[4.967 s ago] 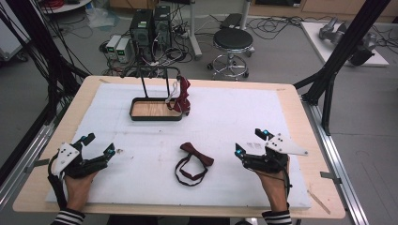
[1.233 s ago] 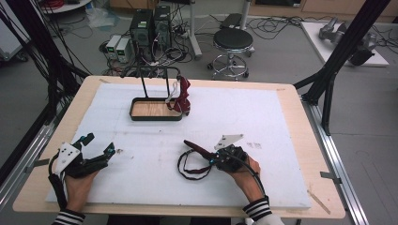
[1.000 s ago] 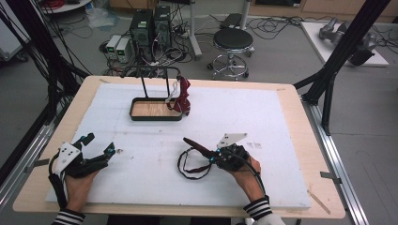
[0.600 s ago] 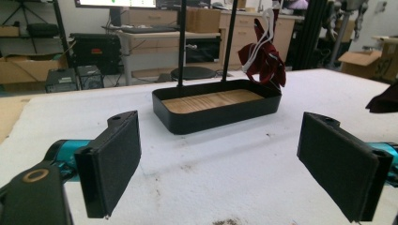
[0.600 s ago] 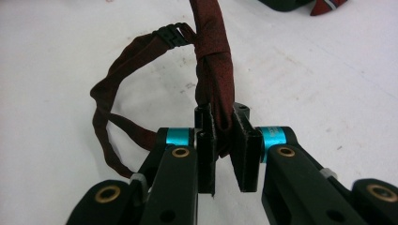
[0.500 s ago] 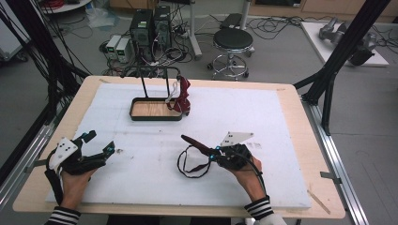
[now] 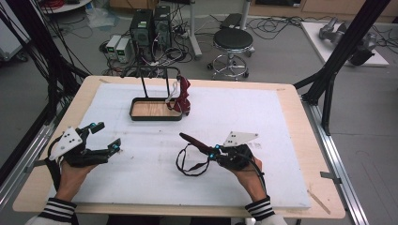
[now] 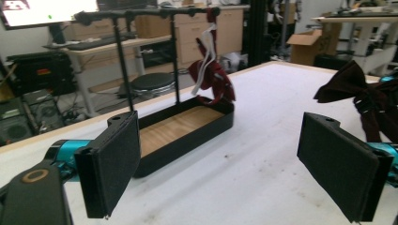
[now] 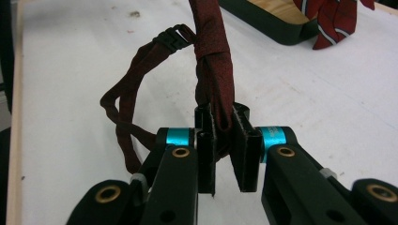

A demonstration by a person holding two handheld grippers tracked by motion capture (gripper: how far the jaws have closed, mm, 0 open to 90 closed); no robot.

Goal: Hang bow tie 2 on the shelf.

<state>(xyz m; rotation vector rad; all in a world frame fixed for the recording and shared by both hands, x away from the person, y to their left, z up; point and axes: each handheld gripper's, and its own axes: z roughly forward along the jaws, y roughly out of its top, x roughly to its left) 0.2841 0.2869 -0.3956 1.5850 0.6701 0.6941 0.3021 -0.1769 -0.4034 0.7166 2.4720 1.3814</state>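
Note:
A dark red bow tie (image 7: 191,140) with a thin strap loop (image 7: 187,164) sits at the front middle of the white mat. My right gripper (image 7: 213,152) is shut on one wing of it, and that wing (image 9: 211,61) rises from between the pads, lifted off the mat. The strap (image 9: 123,101) trails on the mat to the left. My left gripper (image 7: 106,137) hovers at the front left, open with nothing between its pads (image 8: 220,159). In the left gripper view the bow tie (image 8: 356,89) is at the right edge.
A black stand with a wooden-floored tray (image 7: 155,110) stands at the back middle of the mat. A red striped tie (image 7: 183,93) hangs from its rail (image 8: 141,11). Beyond the table are a stool (image 7: 232,42) and computer boxes (image 7: 150,23).
My right gripper came in from the right side, shut on the bow tie and raised one wing. My left gripper has risen a little off the mat.

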